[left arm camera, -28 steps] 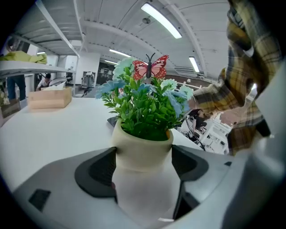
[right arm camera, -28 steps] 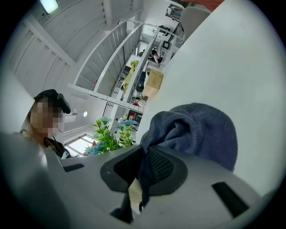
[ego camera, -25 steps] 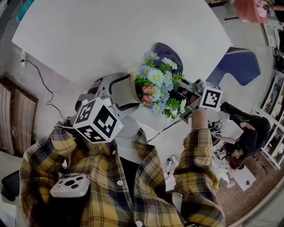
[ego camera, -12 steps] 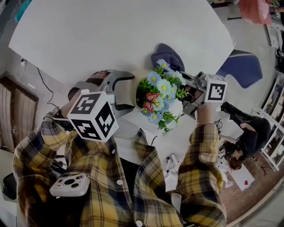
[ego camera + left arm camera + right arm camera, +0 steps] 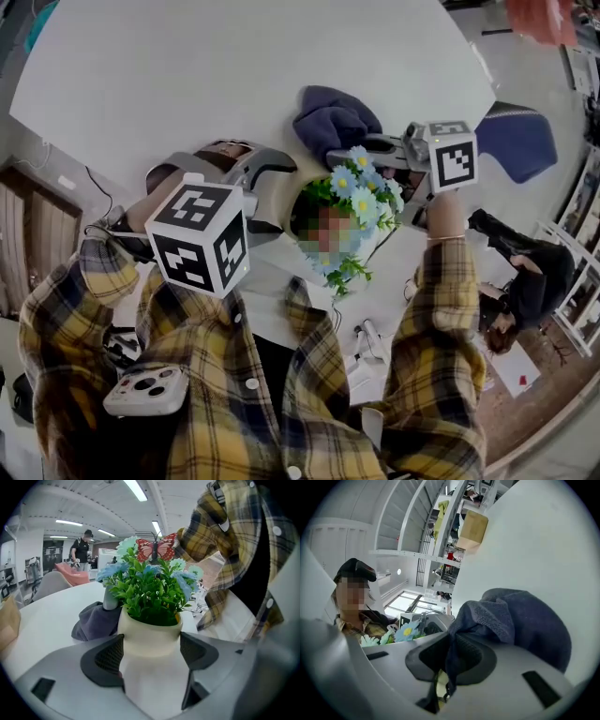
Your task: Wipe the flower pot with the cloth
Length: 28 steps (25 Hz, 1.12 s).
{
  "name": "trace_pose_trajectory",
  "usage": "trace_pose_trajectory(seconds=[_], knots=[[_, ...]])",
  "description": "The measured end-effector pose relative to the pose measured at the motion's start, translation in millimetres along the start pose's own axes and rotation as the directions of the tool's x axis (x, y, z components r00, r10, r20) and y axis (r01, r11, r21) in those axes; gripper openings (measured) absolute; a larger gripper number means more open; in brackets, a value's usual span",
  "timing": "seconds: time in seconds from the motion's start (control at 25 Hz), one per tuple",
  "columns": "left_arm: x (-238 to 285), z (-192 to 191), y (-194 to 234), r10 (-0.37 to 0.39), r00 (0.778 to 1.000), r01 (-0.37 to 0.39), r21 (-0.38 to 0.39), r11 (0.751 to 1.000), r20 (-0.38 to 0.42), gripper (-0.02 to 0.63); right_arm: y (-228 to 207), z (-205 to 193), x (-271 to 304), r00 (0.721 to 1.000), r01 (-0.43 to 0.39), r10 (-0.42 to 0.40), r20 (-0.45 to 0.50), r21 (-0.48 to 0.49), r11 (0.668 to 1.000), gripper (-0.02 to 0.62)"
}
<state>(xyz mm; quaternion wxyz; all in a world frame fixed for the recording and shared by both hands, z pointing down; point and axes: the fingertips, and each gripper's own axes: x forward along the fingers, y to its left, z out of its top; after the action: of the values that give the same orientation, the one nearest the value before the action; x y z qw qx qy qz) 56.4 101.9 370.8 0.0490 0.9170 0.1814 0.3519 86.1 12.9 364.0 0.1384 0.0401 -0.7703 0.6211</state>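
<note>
A cream flower pot (image 5: 150,637) filled with blue blooms (image 5: 366,192), green leaves and a red butterfly pick (image 5: 157,549) sat near the front edge of a white bench (image 5: 187,84), close to the person's body. The left gripper (image 5: 151,651) had it from the side. Its dark ribbed fingers (image 5: 110,656) were spread wide and pressed against opposite walls of the pot just below the rim. Whether the pot's base rested on the bench or hung just above it could not be told.

Just behind the pot lay a dark blue cloth (image 5: 330,117), bunched in a heap on the bench. The right gripper (image 5: 450,667) had one edge of it. Its fingers (image 5: 473,660) were closed tight on a fold, and the rest spilled out beyond them.

In the left gripper view the cloth showed beside the pot's far left shoulder. No view made clear that it touched the pot's wall.

Judged from this, both holds were in place, with the pot steadied and the cloth in hand. The wiping itself seemed barely begun, if at all. The cloth had yet to be brought onto the pot and rubbed round it.
</note>
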Motion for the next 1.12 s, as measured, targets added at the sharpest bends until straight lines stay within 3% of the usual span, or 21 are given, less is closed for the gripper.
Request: trace_pose_trajectory(seconds=[0.2, 0.36, 0.52, 0.68, 0.92, 1.04, 1.12], knots=[[1.7, 0.0, 2.3, -0.053, 0.998, 0.053, 0.04, 0.998, -0.018, 0.376, -2.9, 0.7, 8.8, 0.995, 0.005, -0.006, -0.098, -0.014, 1.0, 0.029], [1.2, 0.0, 2.2, -0.061, 0.998, 0.061, 0.048, 0.997, -0.01, 0.376, -2.7, 1.1, 10.2, 0.994, 0.012, -0.014, -0.107, -0.026, 1.0, 0.029], [0.4, -2.2, 1.9, -0.034, 0.999, 0.034, 0.031, 0.999, 0.013, 0.376, -3.6, 4.8, 5.2, 0.998, 0.037, -0.039, -0.038, -0.054, 0.998, 0.029], [-10.0, -3.1, 4.6, 0.018, 0.998, -0.016, -0.035, 0.999, 0.055, 0.374, 0.2, 17.8, -10.0, 0.99, 0.115, -0.106, 0.095, -0.1, 0.988, 0.029], [-49.5, 12.9, 16.2, 0.145, 0.978, -0.125, -0.134, 0.983, 0.15, 0.373, 30.5, 46.8, -49.0, 0.917, 0.293, -0.217, 0.334, -0.198, 0.935, 0.028], [-78.6, 31.8, 25.3, 0.236, 0.949, -0.207, -0.154, 0.966, 0.208, 0.368, 60.4, 58.5, -70.2, 0.864, 0.367, -0.241, 0.442, -0.225, 0.903, 0.028], [-102.1, 49.9, 30.4, 0.302, 0.918, -0.266, -0.166, 0.95, 0.257, 0.319, 82.5, 66.9, -83.1, 0.811, 0.438, -0.263, 0.523, -0.245, 0.865, 0.028]])
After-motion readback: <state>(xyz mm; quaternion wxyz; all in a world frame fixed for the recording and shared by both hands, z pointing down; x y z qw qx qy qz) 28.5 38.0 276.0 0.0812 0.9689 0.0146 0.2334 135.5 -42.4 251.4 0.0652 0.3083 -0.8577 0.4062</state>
